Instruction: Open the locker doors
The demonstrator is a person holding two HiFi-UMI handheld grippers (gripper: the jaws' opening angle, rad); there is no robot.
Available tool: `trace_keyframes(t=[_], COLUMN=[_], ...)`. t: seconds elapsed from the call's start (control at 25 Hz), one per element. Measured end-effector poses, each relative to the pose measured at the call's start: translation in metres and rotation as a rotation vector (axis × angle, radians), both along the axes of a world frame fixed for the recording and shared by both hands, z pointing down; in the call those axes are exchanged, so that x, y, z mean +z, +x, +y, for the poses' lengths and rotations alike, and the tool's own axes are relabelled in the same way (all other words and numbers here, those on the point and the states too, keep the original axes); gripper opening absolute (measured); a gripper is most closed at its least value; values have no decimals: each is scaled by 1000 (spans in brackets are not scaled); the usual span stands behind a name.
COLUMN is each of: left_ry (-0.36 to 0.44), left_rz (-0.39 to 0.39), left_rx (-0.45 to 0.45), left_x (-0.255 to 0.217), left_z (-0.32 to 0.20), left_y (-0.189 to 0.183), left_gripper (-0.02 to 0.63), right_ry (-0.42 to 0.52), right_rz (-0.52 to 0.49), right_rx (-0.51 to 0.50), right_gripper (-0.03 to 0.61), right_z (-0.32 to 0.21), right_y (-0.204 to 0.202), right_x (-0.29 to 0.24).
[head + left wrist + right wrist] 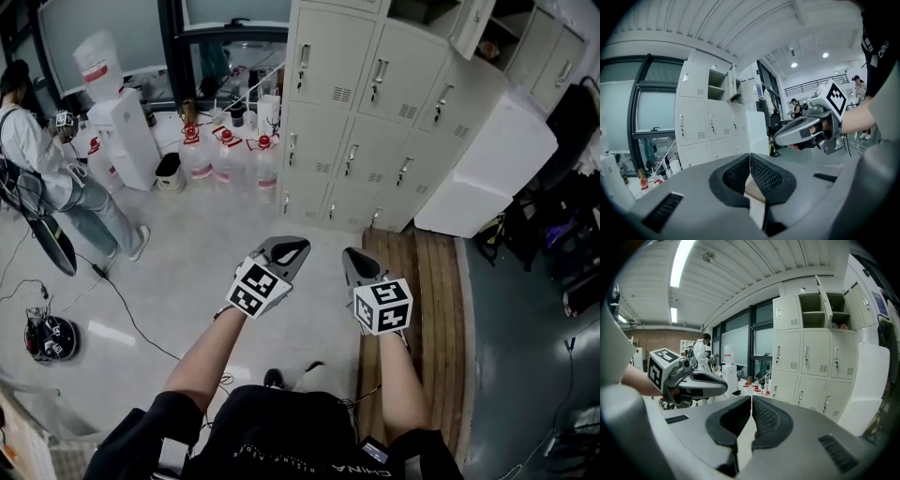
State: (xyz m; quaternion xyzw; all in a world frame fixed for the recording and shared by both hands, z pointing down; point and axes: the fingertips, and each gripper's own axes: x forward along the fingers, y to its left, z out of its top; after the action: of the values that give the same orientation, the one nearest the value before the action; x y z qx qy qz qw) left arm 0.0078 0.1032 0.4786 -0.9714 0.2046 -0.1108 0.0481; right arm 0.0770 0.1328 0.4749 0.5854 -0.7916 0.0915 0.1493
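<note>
A bank of cream lockers stands against the far wall, its doors shut with handles on them, except one top door that hangs open. The lockers also show ahead in the left gripper view, and the lockers with the open door in the right gripper view. Both grippers are held side by side over the floor, well short of the lockers. My left gripper is shut on nothing. My right gripper is shut too, with nothing between its pads.
A big white block leans beside the lockers on the right. Wooden planks lie under my right hand. Water bottles and a dispenser stand at the left. A person in a white coat stands far left; cables cross the floor.
</note>
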Motion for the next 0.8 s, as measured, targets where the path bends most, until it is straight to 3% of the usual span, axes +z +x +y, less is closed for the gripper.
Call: trace_keyframes(t=[0.32, 0.8], left_ry=[-4, 24], left_rz=[12, -2], left_rx=[-23, -127], left_x=[-1, -22], left_z=[-79, -218], left_y=[34, 109], left_gripper=[20, 20], right_ry=[19, 63], right_rz=[-19, -45], right_rx=[-33, -93], right_gripper=[35, 35], right_z=[-89, -231], right_y=[25, 110], right_x=[-1, -22])
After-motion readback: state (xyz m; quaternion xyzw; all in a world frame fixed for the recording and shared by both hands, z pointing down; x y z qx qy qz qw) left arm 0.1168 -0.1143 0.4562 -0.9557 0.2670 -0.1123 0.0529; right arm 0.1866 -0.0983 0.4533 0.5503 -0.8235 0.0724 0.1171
